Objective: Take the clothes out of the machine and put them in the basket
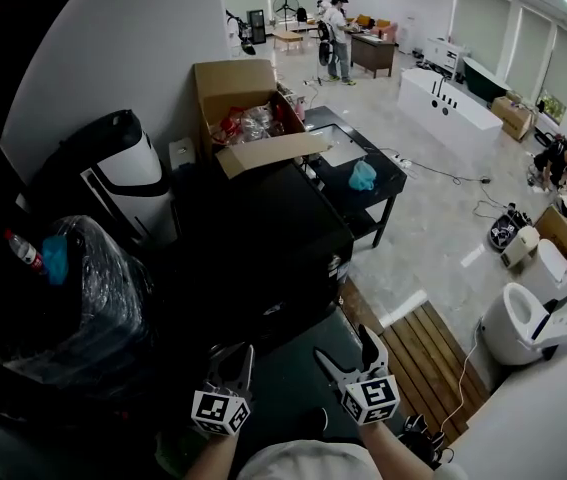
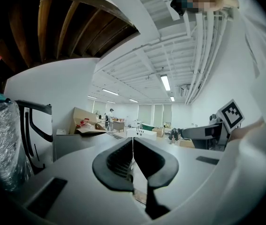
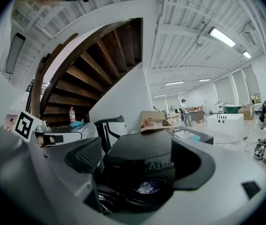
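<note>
Left tongs (image 2: 133,146) clenched on nothing, right tongs (image 3: 140,159) spread and bare, I face the black front-loading washing machine (image 3: 144,149) with pale crumpled clothes (image 3: 147,187) inside it, so I judge nothing is unloaded yet, no basket in sight.

I can't read any text here: the print on the machine's (image 3: 142,156) front panel is too small, the bottle's (image 3: 72,115) red label is blurred, and the left gripper (image 1: 233,354) and right gripper (image 1: 346,348) show only square markers.
</note>
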`<state>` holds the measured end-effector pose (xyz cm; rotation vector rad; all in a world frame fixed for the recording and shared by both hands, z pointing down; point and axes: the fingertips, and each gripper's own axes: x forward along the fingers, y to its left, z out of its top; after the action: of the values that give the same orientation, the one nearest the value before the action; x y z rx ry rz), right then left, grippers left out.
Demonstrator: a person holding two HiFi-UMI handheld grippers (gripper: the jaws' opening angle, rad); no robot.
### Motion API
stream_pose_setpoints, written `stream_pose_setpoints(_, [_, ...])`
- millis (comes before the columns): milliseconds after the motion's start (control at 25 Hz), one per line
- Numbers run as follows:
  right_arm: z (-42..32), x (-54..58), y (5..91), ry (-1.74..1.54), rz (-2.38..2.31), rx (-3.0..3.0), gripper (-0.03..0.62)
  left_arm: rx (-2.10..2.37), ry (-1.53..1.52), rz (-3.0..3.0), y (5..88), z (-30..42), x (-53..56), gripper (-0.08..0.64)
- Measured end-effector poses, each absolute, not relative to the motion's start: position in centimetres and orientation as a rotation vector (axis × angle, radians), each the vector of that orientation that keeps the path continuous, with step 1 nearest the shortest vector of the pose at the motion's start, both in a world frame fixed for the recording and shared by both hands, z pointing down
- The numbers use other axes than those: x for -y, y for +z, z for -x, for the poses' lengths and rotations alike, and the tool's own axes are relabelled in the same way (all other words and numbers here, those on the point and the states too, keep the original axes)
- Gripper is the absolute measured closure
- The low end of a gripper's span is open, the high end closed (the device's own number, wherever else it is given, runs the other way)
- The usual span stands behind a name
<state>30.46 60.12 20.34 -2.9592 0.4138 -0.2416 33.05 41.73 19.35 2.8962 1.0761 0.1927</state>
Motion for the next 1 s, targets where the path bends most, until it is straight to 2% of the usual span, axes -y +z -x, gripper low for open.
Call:
stream_pose_setpoints(600, [-31.3, -56.9, 24.2, -0.289, 2.958, -0.404, 0.124, -1.084, 0.263, -2.898, 23.8, -32.9, -38.2, 0.538])
stream_pose_setpoints(1000, [-32.2, -56.9, 28.8, -0.272, 2.956, -0.299, 0.124, -1.075, 0.168, -2.925, 26.8, -34.2, -36.5, 0.538])
